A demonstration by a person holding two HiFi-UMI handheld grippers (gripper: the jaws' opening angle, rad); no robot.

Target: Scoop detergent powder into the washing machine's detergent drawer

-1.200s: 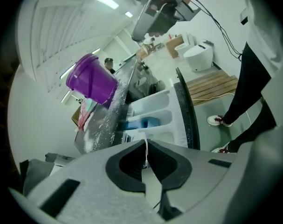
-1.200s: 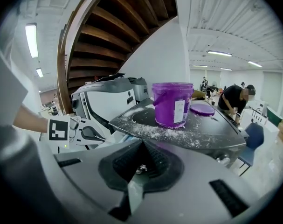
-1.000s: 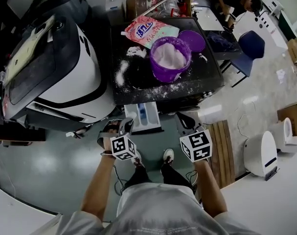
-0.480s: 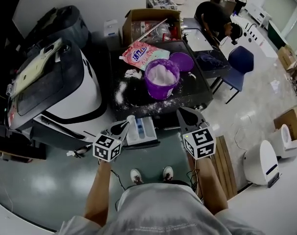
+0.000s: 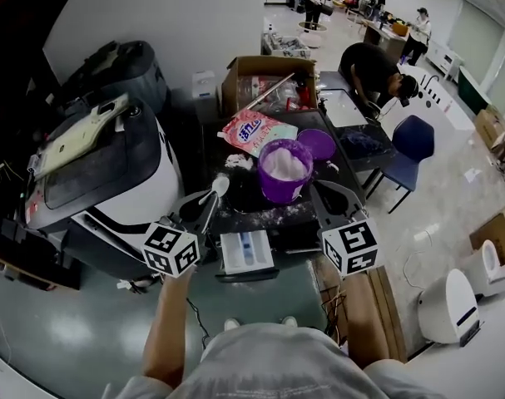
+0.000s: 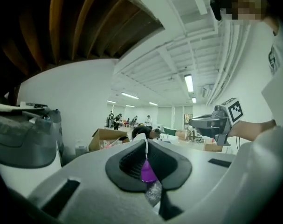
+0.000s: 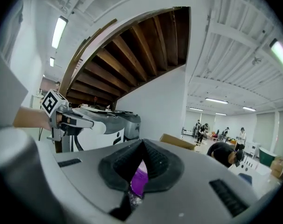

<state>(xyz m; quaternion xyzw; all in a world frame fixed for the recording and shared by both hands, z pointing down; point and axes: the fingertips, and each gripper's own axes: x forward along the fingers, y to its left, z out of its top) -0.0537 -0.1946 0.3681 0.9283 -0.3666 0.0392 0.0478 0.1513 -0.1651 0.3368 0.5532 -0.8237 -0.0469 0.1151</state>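
My left gripper (image 5: 204, 213) is shut on a white scoop (image 5: 217, 189), whose bowl points up towards the purple tub (image 5: 285, 173) of white detergent powder. In the left gripper view the jaws (image 6: 146, 147) pinch the thin scoop handle, and the tub (image 6: 148, 172) shows purple behind them. My right gripper (image 5: 329, 196) hangs shut and holding nothing just right of the tub, which shows again as purple (image 7: 140, 178) below its closed pads (image 7: 141, 146). The detergent drawer (image 5: 245, 252) stands pulled out below the black machine top (image 5: 260, 210), between the two grippers.
A pink detergent bag (image 5: 256, 133) and the purple lid (image 5: 319, 144) lie behind the tub, with spilled powder around it. A large white and black machine (image 5: 102, 173) stands left, a cardboard box (image 5: 264, 77) behind, a blue chair (image 5: 414, 140) right. People work in the background.
Both grippers have risen from in front of the drawer up to the machine top. The left one carried the scoop up towards the tub, and the view has tilted upward.
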